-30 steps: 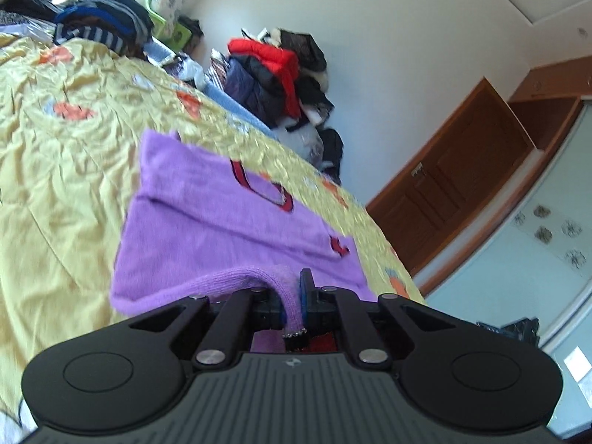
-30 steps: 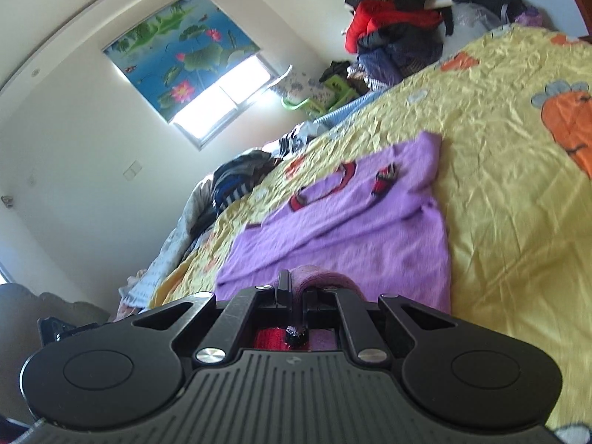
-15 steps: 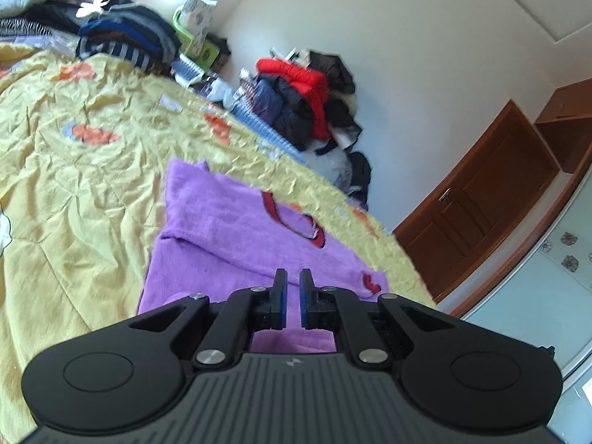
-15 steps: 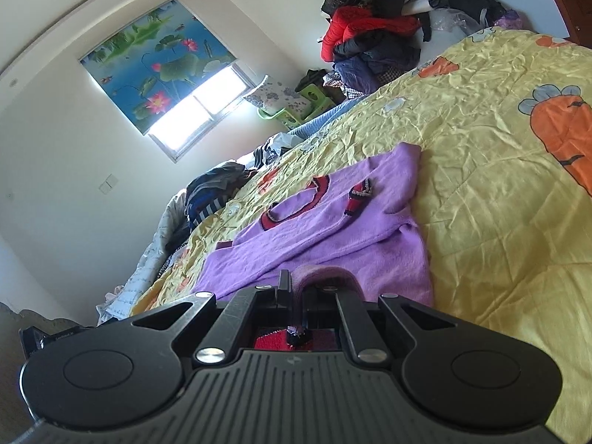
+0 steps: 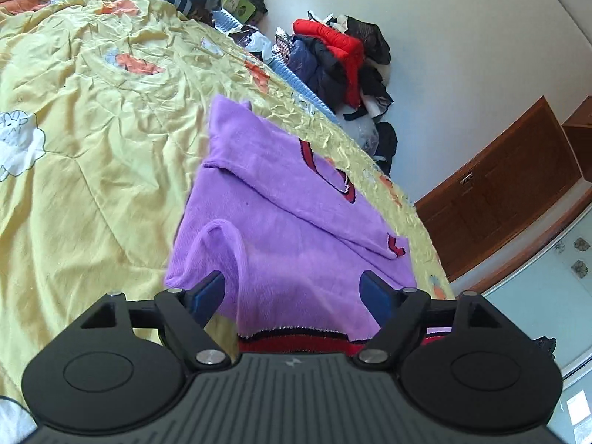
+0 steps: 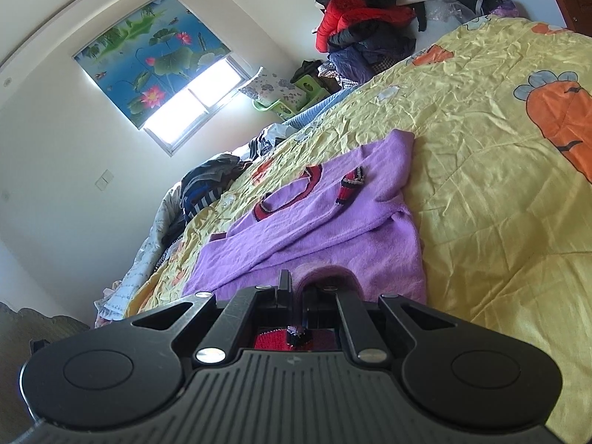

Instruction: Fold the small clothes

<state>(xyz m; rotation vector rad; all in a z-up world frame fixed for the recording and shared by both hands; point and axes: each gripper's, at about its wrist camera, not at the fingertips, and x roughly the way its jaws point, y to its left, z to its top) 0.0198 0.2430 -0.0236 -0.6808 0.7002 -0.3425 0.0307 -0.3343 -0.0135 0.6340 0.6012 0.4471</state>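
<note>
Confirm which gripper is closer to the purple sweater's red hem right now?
Right. The right gripper is shut on the purple sweater at its red hem. The left gripper is open, its fingers apart just above the hem.

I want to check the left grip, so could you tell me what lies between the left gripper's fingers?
In the left wrist view, the open left gripper has only loose purple sweater hem between its fingers.

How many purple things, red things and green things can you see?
Purple: 1, the purple sweater on the bed.
Red: 1, the red jacket in the pile by the wall.
Green: 1, the green basket under the window.
Total: 3
</note>
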